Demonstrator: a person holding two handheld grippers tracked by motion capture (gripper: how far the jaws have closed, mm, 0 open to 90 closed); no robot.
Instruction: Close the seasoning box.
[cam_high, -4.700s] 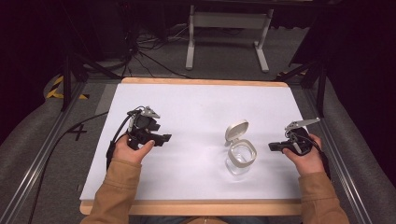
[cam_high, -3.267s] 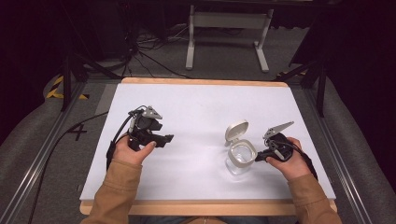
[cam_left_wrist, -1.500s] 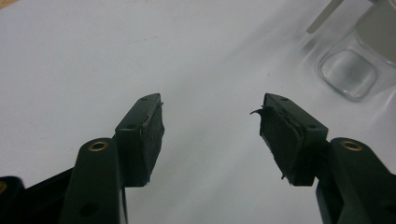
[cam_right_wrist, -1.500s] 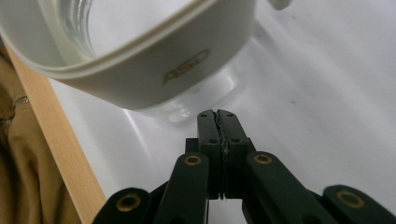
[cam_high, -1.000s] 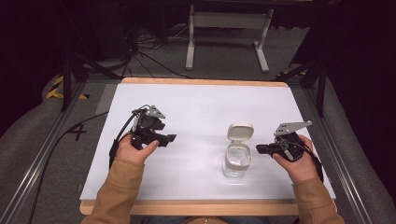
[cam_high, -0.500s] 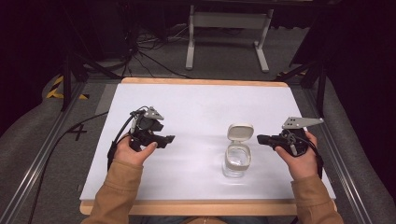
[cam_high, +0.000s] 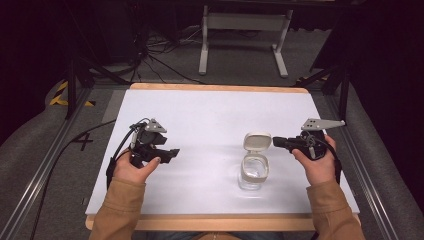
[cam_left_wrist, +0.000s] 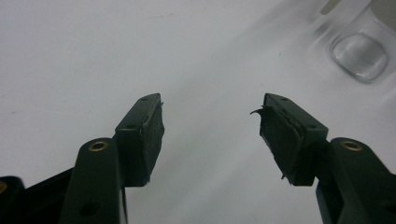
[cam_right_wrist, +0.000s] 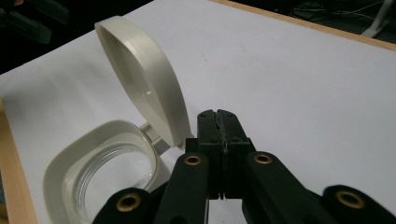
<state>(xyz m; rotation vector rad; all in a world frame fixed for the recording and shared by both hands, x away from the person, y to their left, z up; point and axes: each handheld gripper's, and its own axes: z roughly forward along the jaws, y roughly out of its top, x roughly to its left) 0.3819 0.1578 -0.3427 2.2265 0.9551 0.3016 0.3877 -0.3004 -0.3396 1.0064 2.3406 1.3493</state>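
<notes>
The left gripper hovers over the left part of the white table, jaws spread wide with nothing between them. Right of centre stands a clear jar, its hinged lid raised. Just beside the lid, the right gripper has its jaws pressed together, empty.

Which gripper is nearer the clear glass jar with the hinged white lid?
Right. The right gripper, jaws shut, sits beside the jar's raised lid; the left gripper, jaws open, is well across the table.
</notes>
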